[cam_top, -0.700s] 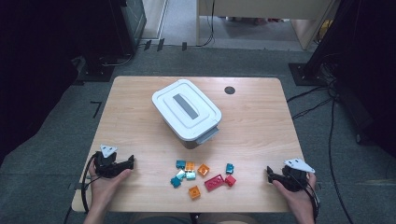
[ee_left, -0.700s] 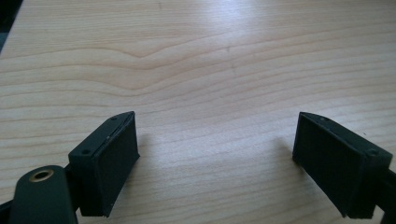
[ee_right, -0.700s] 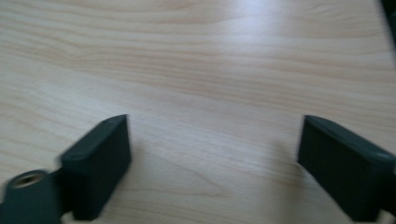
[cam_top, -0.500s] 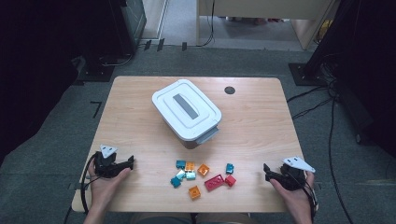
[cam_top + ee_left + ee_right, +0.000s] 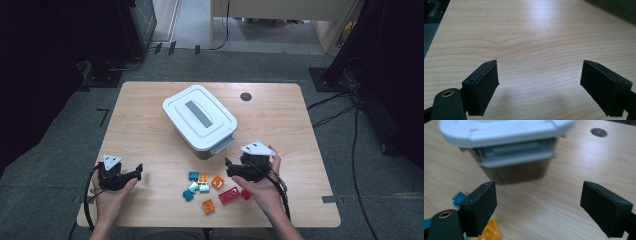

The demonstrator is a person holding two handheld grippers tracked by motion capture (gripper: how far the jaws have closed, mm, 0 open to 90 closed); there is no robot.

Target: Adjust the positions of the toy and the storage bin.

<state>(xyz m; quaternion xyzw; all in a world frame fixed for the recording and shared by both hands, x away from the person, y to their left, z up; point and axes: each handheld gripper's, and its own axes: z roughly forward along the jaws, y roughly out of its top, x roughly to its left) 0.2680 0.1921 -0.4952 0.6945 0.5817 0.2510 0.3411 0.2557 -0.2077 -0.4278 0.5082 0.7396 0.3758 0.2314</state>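
High view: right claw [image 5: 231, 167] gapes wide and empty, the lidded box [image 5: 200, 121] at its 11 o'clock, bricks [image 5: 206, 186] at 8. Left claw [image 5: 136, 173], equally wide and empty, rests on bare desk [image 5: 150, 140].

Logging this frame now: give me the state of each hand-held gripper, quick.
Left hand-held gripper: open, nothing between the jaws, bare table ahead.
Right hand-held gripper: open, holding nothing, facing the box.
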